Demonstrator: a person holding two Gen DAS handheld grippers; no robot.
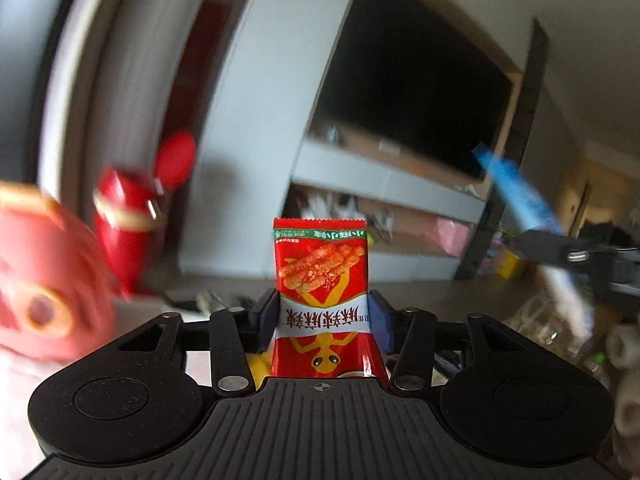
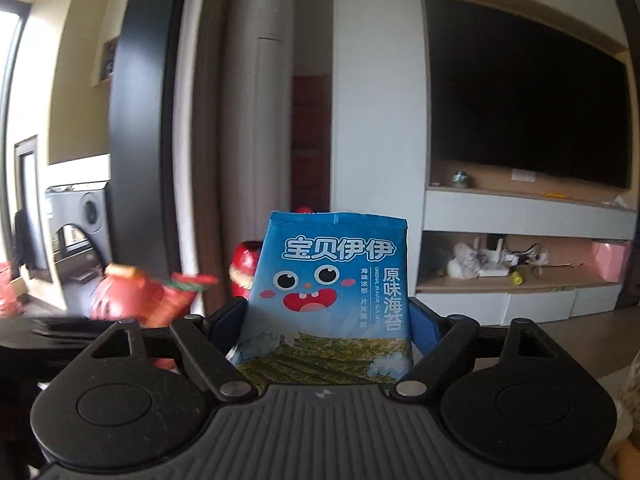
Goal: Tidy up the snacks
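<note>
A red snack packet (image 1: 320, 280) with yellow figures and printed characters stands upright between the blue pads of my left gripper (image 1: 324, 316), which is shut on its lower half. It is lifted clear of any surface. My right gripper (image 2: 328, 320) is shut on a blue seaweed packet (image 2: 332, 280) with a cartoon face, also held up in the air. The left wrist view shows that blue packet (image 1: 520, 196) blurred at the right, tilted in the right gripper (image 1: 552, 250). In the right wrist view the red packet (image 2: 172, 304) shows blurred at the left.
Red gourd-shaped ornaments (image 1: 128, 220) stand close on the left. Ahead is a wall unit with a dark screen (image 2: 520, 92) and cluttered shelves (image 2: 500, 260) below it. A tall white air conditioner (image 2: 256, 120) stands beside it. Clear plastic clutter (image 1: 552, 320) lies low at the right.
</note>
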